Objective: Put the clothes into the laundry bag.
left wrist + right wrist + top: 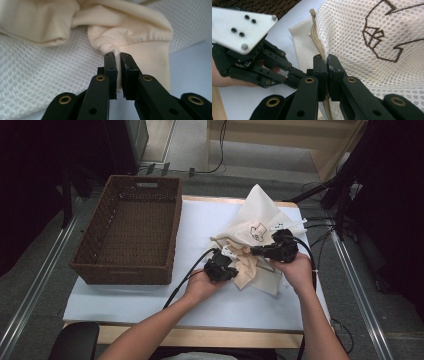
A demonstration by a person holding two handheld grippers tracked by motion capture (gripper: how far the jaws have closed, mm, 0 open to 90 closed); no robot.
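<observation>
White mesh bag on the table right of the brown basket, left gripper clamped on cream cloth at the bag's mouth, right gripper pinched on the bag's zip edge

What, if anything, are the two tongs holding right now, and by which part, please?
The left tongs pinch the cream garment by its ribbed hem; the right tongs clamp the mesh bag along its zipper edge.
</observation>
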